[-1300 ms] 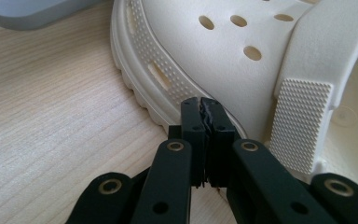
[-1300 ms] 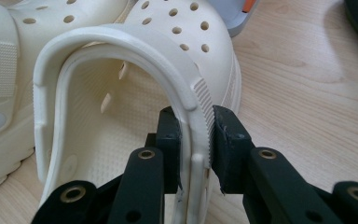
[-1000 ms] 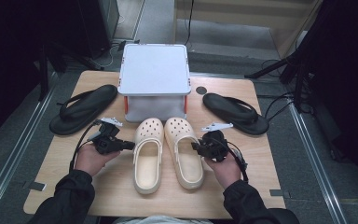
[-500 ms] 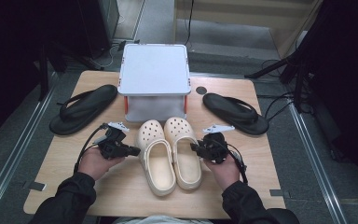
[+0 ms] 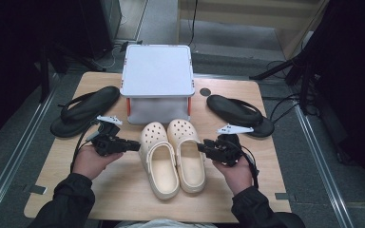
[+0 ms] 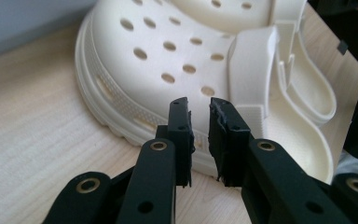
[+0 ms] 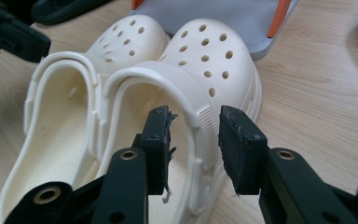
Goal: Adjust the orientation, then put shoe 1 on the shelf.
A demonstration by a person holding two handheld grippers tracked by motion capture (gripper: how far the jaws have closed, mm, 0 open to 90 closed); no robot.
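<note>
On the table [image 5: 123,190], going left to right: a black sandal [image 5: 83,110] lies slanted at the far left. The left claw [image 5: 134,146] is held level in the person's left hand [image 5: 91,160], pointing rightward at the outer side of the left clog [image 5: 160,161]. Its jaws have just been opening; in the left gripper view they stand narrowly apart with nothing between them, just short of the clog's side.

The two cream clogs lie side by side at the table's middle, touching, long axes running near to far, perforated toes toward the grey box [image 5: 158,83], open heels toward the person.

The right clog [image 5: 186,153] has its heel strap between the right claw's [image 5: 201,147] jaws, which have just been opening and stand clear of it. The right hand [image 5: 235,171] holds that claw level, pointing leftward.
</note>
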